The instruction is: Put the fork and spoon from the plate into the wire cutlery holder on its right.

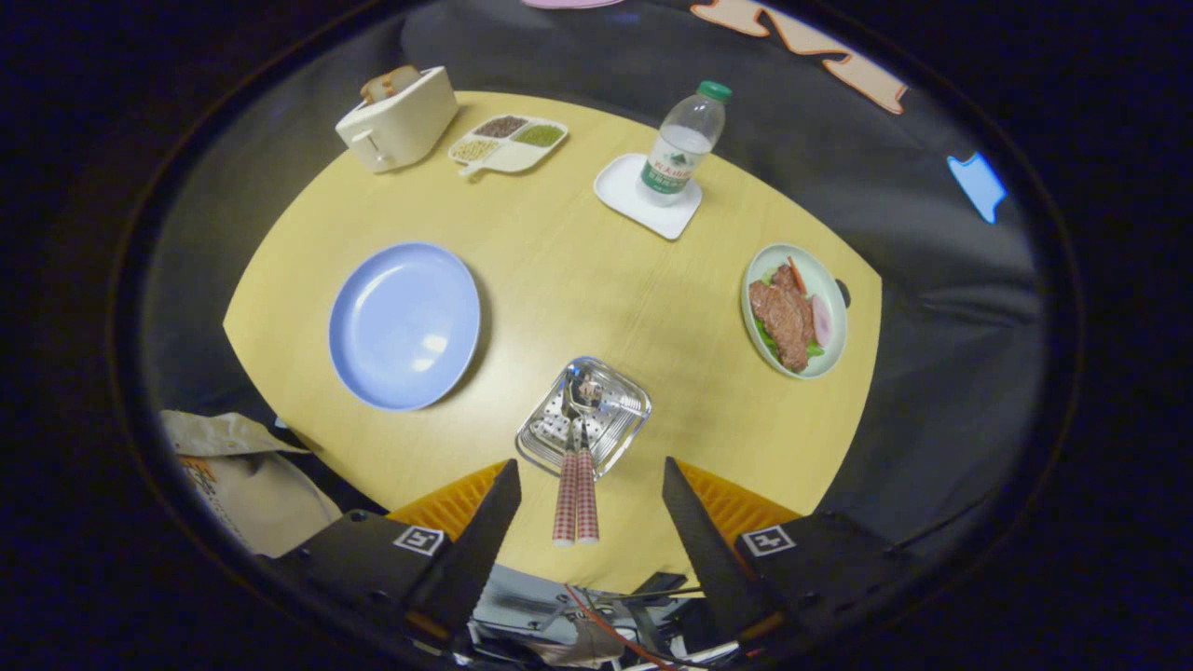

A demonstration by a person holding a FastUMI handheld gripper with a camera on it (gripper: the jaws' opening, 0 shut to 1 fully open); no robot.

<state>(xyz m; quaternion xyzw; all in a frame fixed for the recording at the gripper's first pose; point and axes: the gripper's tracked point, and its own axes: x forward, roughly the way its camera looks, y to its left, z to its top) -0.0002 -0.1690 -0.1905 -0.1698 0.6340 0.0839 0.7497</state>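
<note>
The heads of the fork point(565, 485) and spoon point(586, 485) sat down inside the wire cutlery holder point(585, 415), just ahead of the spread fingers, too tangled in glare to tell one from the other; their checked handles stuck out between the fingers. The gripper point(592, 522) hid the table's near edge. Far beyond the fingers, the toaster point(399, 119) hid the lower part of its bread. The bottle point(683, 144) label was too small to read.
</note>
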